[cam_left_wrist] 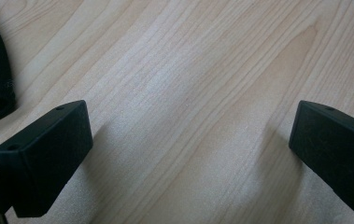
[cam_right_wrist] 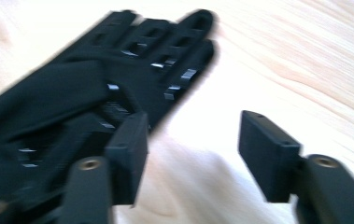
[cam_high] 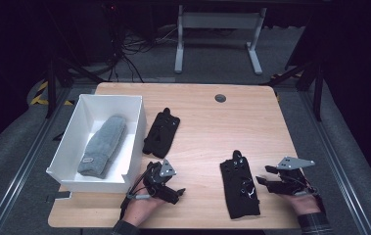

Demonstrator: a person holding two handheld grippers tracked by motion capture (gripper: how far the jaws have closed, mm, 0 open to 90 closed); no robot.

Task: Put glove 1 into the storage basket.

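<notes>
My right gripper (cam_high: 267, 177) sits just right of the near black glove (cam_high: 240, 188), jaws parted, nothing between them; the glove lies flat on the table (cam_high: 207, 127), fingers pointing away from me. My left gripper (cam_high: 173, 188) rests low over bare wood by the white box (cam_high: 70, 156), jaws wide and empty. Second black glove (cam_high: 161, 132) lies beside the box. Grey sock (cam_high: 102, 146) inside the box
</notes>
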